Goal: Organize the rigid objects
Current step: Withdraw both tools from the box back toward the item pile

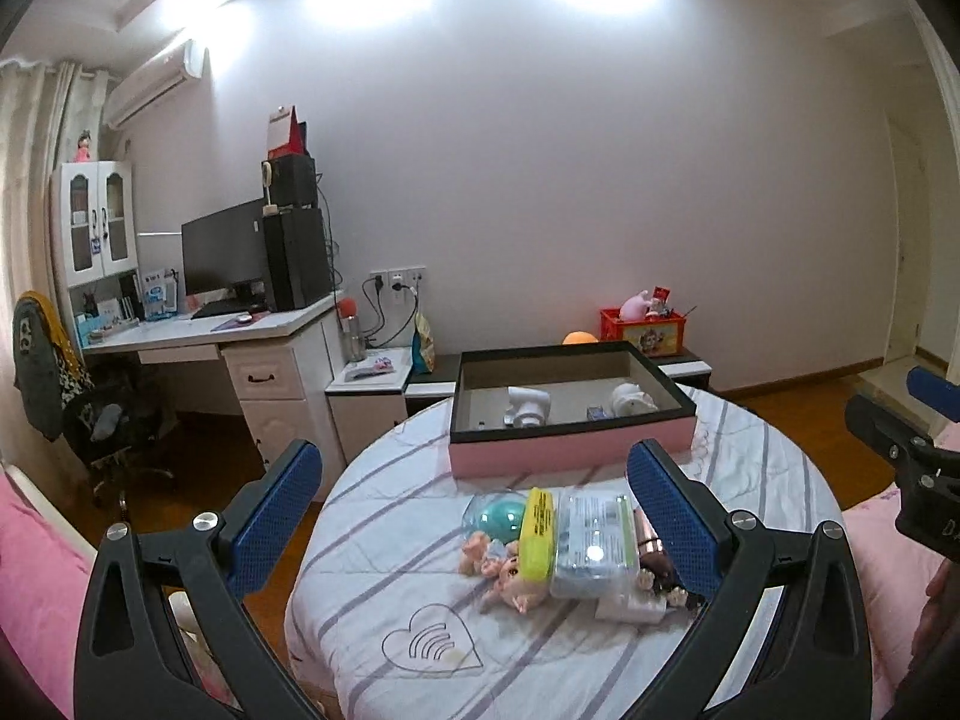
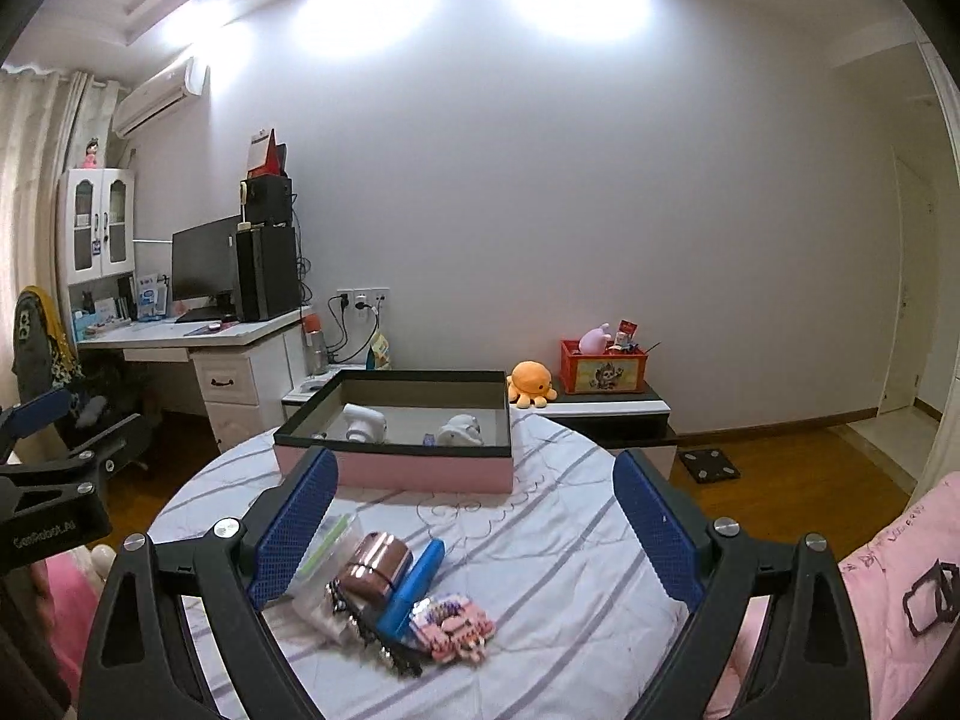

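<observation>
A pink box with a black rim stands at the far side of a round striped-cloth table. It holds two white objects. Nearer lies a heap of small things: a yellow case, a teal ball, a clear plastic box, pink piglet figures, a rose-gold cylinder, a blue case and a pink hair clip. My left gripper and right gripper hang open above the heap, holding nothing.
A white desk with a monitor stands at the back left, a chair beside it. A low cabinet behind the table carries an orange plush and a red crate. Pink bedding lies at the right.
</observation>
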